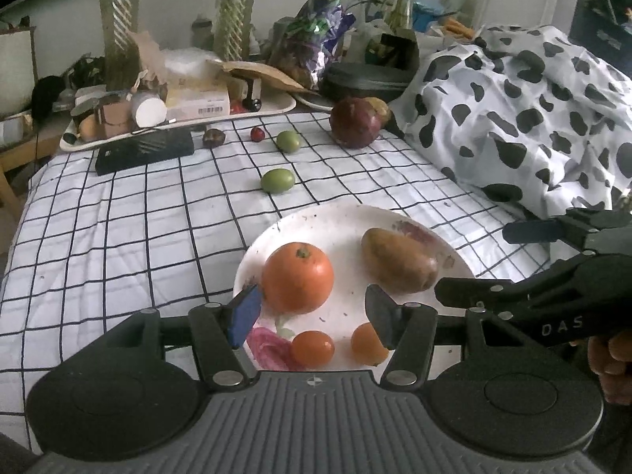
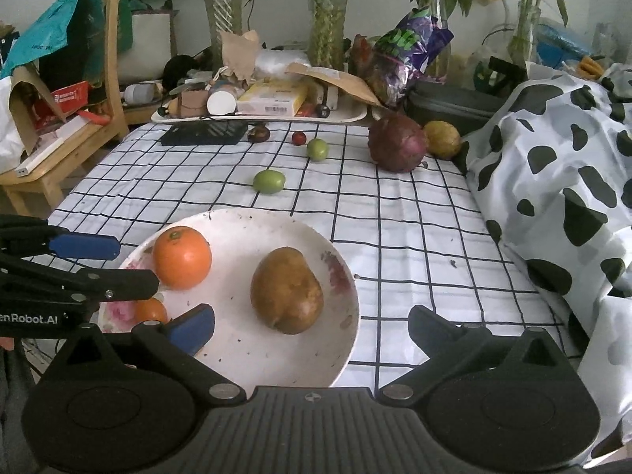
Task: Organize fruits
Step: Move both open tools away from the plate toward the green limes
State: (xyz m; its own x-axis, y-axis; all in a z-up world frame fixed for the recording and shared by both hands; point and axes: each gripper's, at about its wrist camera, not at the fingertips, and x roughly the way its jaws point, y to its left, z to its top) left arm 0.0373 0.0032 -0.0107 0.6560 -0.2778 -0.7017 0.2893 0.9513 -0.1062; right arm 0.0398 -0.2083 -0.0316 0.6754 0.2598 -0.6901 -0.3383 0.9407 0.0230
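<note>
Left wrist view: a big orange (image 1: 297,282), a brown mango (image 1: 399,259) and two small oranges (image 1: 313,348) sit on the white plate (image 1: 328,221) near the camera. Left gripper (image 1: 312,314) hovers spread and empty; right gripper (image 2: 312,326) likewise. Green fruits (image 1: 277,180) lie farther on the checked cloth (image 1: 118,217).

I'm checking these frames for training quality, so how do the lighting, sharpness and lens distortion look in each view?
Left wrist view: dim, flat light, soft focus, grid cloth lines bowing from fisheye, dark corners. Right wrist view: similar soft daylight, faint shadows under the large orange on the plate, background plants blurred, edges vignetted.
</note>
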